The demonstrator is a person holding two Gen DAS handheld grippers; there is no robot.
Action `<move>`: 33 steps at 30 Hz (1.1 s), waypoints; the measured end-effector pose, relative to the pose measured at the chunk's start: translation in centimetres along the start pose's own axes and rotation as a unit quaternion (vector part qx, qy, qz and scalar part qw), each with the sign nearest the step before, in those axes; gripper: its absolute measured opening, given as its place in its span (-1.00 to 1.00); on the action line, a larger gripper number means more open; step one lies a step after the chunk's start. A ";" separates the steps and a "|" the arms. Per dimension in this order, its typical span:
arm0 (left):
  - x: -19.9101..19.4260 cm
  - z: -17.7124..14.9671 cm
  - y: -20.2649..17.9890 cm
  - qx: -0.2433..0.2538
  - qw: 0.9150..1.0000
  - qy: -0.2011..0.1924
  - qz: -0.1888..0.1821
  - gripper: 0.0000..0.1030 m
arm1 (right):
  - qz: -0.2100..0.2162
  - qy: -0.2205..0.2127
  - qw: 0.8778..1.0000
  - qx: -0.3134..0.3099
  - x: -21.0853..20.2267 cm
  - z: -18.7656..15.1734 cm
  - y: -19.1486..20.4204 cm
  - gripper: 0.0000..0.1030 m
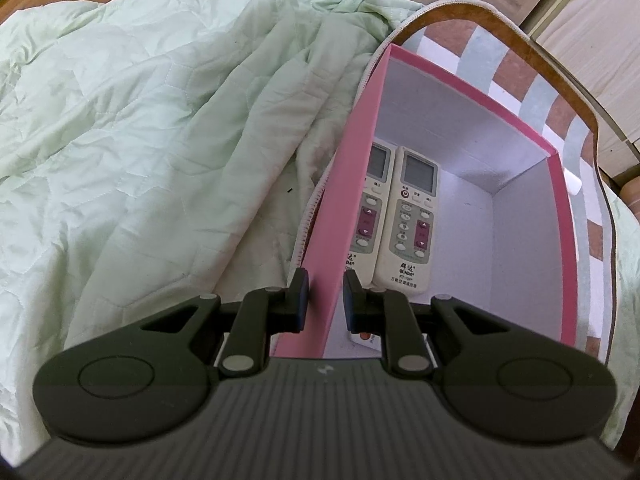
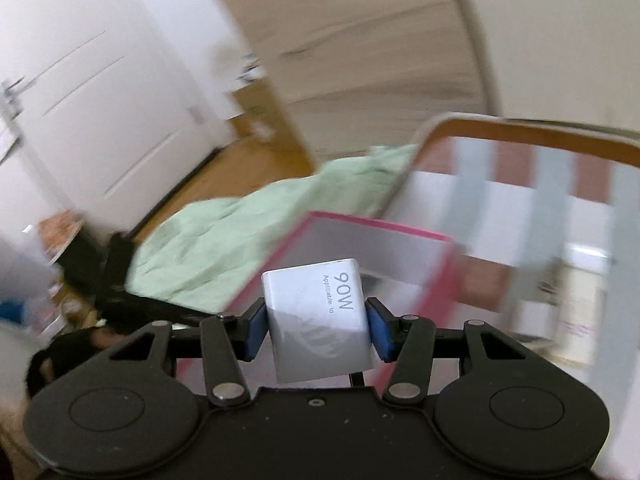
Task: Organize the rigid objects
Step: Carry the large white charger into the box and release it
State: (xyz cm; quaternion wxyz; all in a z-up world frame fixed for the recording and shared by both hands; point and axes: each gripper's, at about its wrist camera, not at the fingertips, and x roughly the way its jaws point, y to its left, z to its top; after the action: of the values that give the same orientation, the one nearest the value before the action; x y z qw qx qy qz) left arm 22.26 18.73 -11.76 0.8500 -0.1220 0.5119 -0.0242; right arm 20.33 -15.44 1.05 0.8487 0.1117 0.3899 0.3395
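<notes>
Two remotes (image 1: 408, 216) are seen side by side on the floor of the pink box (image 1: 332, 216), at 12 o'clock from the left gripper (image 1: 323, 300). The box is set on a bed, against a green quilt (image 1: 140, 120) at 9 o'clock. Left jaws are spread astride the box's near wall. A white 90W charger (image 2: 320, 320) is pinched by the right gripper (image 2: 318, 330), above the box's near rim; this view is blurred. Free floor space remains at 3 o'clock inside the box.
</notes>
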 end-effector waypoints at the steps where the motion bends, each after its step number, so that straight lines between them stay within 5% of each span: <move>1: 0.0 0.0 0.0 0.001 1.000 0.000 0.001 -0.69 | 0.010 0.015 1.000 -0.016 0.8 0.2 0.9 0.11; 4: 0.0 0.0 -0.1 0.002 1.000 -0.001 0.001 -0.68 | 0.014 0.064 0.993 -0.095 3.8 0.2 3.4 0.11; 7: 0.1 0.1 0.0 0.000 1.000 -0.001 0.001 -0.68 | 0.023 0.141 0.962 -0.233 7.0 -1.1 6.3 0.11; 11: -0.1 0.2 0.3 -0.013 1.000 0.001 -0.005 -0.68 | 0.024 0.259 0.922 -0.286 11.7 -2.0 7.3 0.11; 14: -0.1 0.3 0.3 -0.016 1.000 0.000 -0.005 -0.69 | -0.002 0.305 0.906 -0.294 14.1 -2.3 7.0 0.11; 19: 0.0 0.1 0.0 -0.006 1.000 -0.004 0.003 -0.69 | -0.031 0.355 0.881 -0.311 16.4 -4.0 6.8 0.11; 23: 0.0 0.0 0.0 -0.005 1.000 -0.005 0.003 -0.69 | -0.049 0.395 0.841 -0.366 17.9 -5.7 7.1 0.11; 33: -0.1 -0.1 0.2 -0.005 1.000 -0.006 -0.001 -0.69 | -0.036 0.455 0.802 -0.385 21.2 -7.2 6.7 0.11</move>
State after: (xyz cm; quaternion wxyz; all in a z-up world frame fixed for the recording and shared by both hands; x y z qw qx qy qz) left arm 22.13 18.90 -11.80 0.8525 -0.1274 0.5065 -0.0216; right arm 21.63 3.11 -13.12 0.5582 -0.4057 0.5723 0.4430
